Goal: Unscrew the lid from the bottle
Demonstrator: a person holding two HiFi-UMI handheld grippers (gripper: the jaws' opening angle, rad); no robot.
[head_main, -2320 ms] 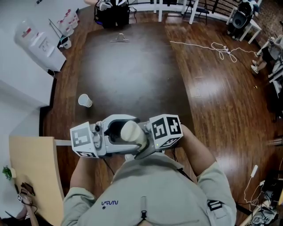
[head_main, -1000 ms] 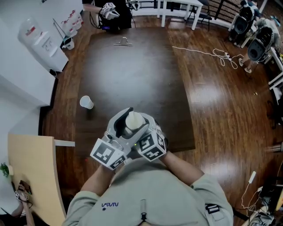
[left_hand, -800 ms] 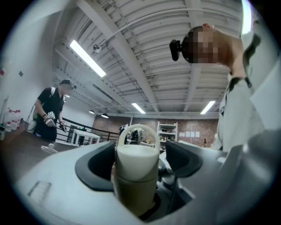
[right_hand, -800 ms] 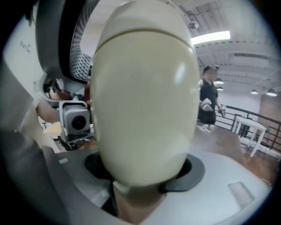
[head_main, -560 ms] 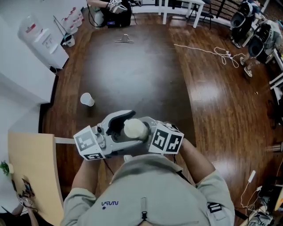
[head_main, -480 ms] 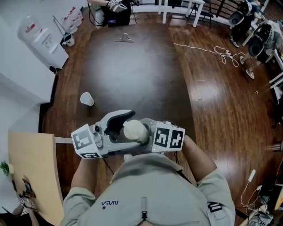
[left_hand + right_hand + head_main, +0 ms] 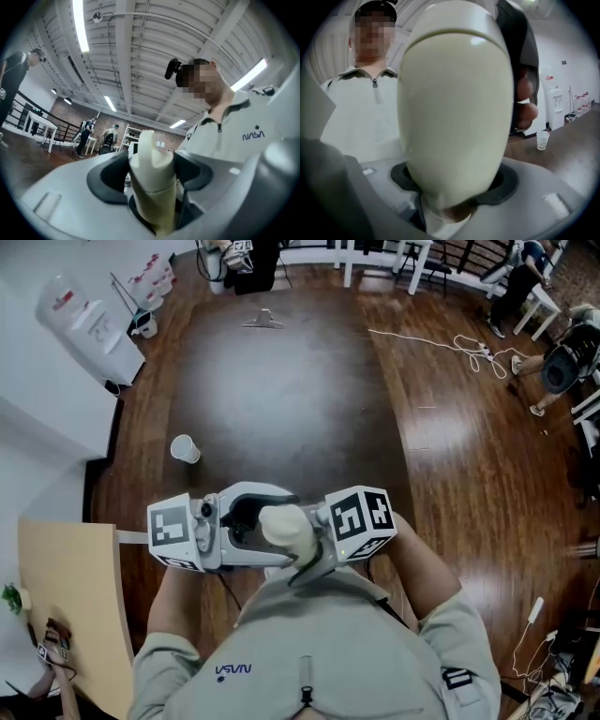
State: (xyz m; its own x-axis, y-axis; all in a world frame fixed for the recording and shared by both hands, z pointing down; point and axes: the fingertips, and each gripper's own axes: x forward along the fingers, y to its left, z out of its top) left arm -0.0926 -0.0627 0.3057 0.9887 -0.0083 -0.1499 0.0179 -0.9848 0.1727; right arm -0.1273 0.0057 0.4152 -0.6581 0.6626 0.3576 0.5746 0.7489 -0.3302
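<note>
Spanning the gap between the two claws, a cream bottle [image 7: 286, 526] is held close in front of the person's chest [image 7: 309, 643]. By the right gripper [image 7: 454, 187] the rounded body is clamped. Its jaws stand wide, but only because the body fills them, and the dark pads are pressed to both sides. By the left gripper [image 7: 152, 185] the narrower end is taken, where a seam [image 7: 154, 188] marks off the lid [image 7: 151, 161]. The jaws have just been closing there, and the pads are now seen set against the lid on either side, fairly wide apart.

A second ago both claws were rolled inward and crowded together under the bottle, as at the end of a twist. Now they are laid out level again, one to each side of the bottle, much as in the earliest picture. A reset is judged to have been made: the left hold was loosened, the wrists were unwound, and the lid was taken afresh. The seam is still shut, so the lid is judged not yet off, and a further turn is probably called for.

Beyond the left gripper a paper cup [image 7: 185, 450] stands on the dark table [image 7: 281, 381], well apart from it. Farther off still on that side, a water dispenser [image 7: 80, 329] is seen.
</note>
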